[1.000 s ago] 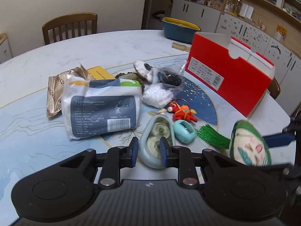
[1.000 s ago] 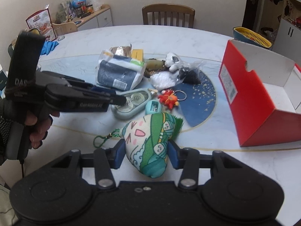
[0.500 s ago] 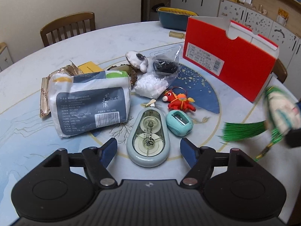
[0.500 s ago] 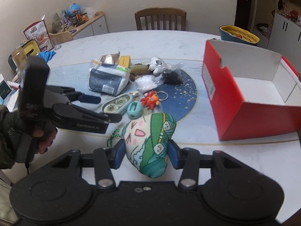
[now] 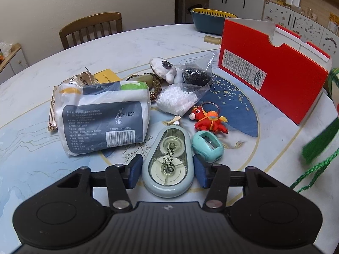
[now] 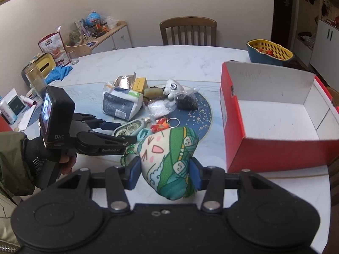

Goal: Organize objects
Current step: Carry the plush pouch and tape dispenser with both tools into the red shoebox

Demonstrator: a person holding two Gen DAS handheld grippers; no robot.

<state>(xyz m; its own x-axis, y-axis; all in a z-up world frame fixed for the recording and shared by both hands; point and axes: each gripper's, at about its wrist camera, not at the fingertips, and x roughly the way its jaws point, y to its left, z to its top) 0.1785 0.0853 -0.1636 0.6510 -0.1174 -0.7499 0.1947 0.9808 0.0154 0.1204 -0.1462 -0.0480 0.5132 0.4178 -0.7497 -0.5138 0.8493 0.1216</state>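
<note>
My left gripper (image 5: pixel 167 174) is open, its pads on either side of a pale blue correction tape (image 5: pixel 168 163) lying on the table, with small gaps to it. My right gripper (image 6: pixel 164 174) is shut on a stuffed cloth sachet (image 6: pixel 169 158) with a cat face and green tassel, held above the table left of an open red box (image 6: pixel 275 116). The box's red outer wall shows in the left wrist view (image 5: pixel 273 76). A teal sharpener (image 5: pixel 208 146), a red horse keychain (image 5: pixel 208 121) and a tissue pack (image 5: pixel 101 116) lie near the tape.
Bags of white beads (image 5: pixel 177 100) and dark bits (image 5: pixel 196 76), a white plush (image 5: pixel 163 68), a bracelet and a yellow packet lie beyond. A blue and yellow basket (image 6: pixel 270 51) stands behind the box. Chairs stand at the far table edge. Clutter sits at the far left (image 6: pixel 36 76).
My left gripper opened from nearly shut, then narrowed around the correction tape as it moved forward. My right gripper lifted the sachet and carried it toward the red box.
</note>
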